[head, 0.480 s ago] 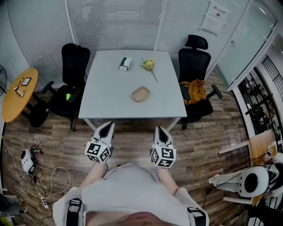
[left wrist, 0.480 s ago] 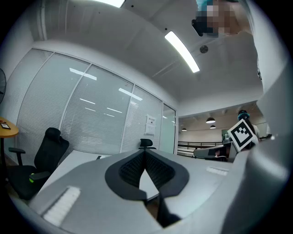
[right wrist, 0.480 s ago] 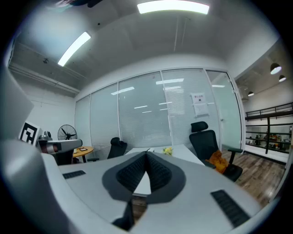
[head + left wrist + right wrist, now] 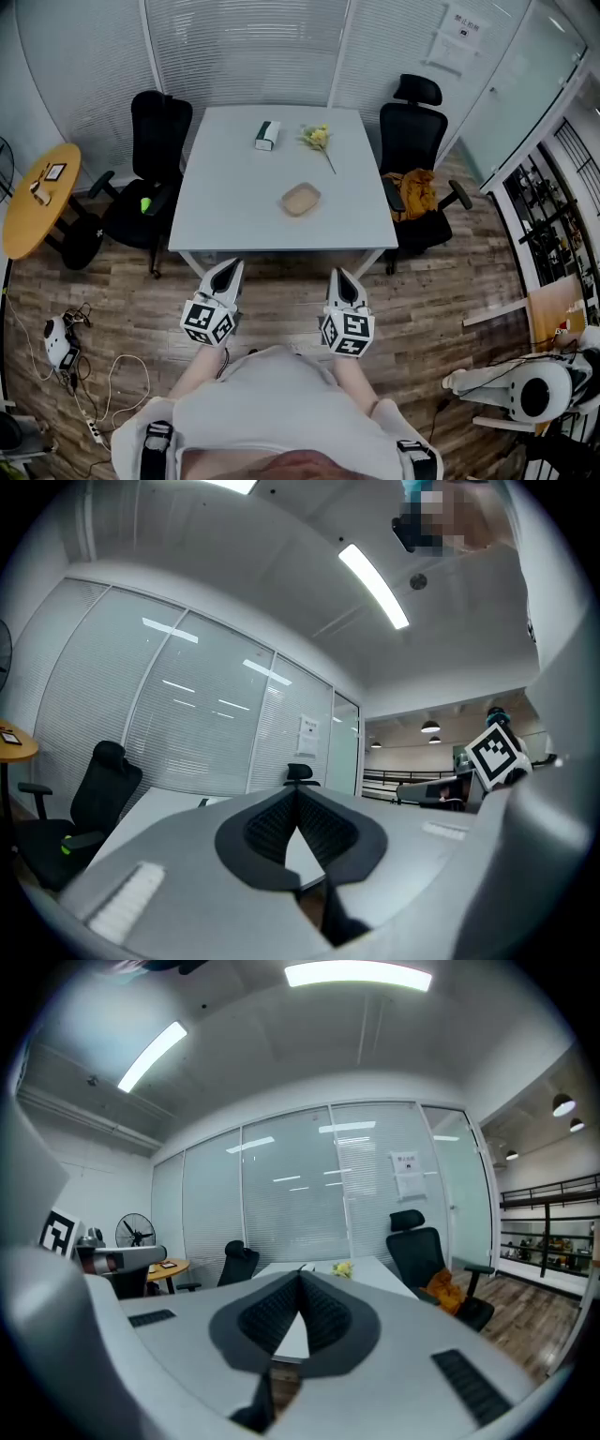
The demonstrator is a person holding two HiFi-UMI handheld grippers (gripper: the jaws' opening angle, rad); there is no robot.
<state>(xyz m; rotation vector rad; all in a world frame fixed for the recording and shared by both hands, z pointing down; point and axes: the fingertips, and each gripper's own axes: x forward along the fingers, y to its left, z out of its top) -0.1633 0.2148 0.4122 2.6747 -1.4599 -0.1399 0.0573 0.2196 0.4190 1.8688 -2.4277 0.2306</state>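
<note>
Facing table (image 4: 234, 178), grippers (image 4: 225, 271) (image 4: 343, 279) closed; notice (image 4: 461, 28) illegible.

Table (image 4: 234, 202) pale grey. Dish (image 4: 300, 199) tan. Flowers (image 4: 317, 137) yellow. Box (image 4: 267, 135) green and white. 2 chairs (image 4: 157, 127) black. Floor (image 4: 281, 300) brown wood grain. Left tongs (image 4: 226, 266) and right tongs (image 4: 339, 273) white, with black-and-white square markers.

No legible text or numbers
</note>
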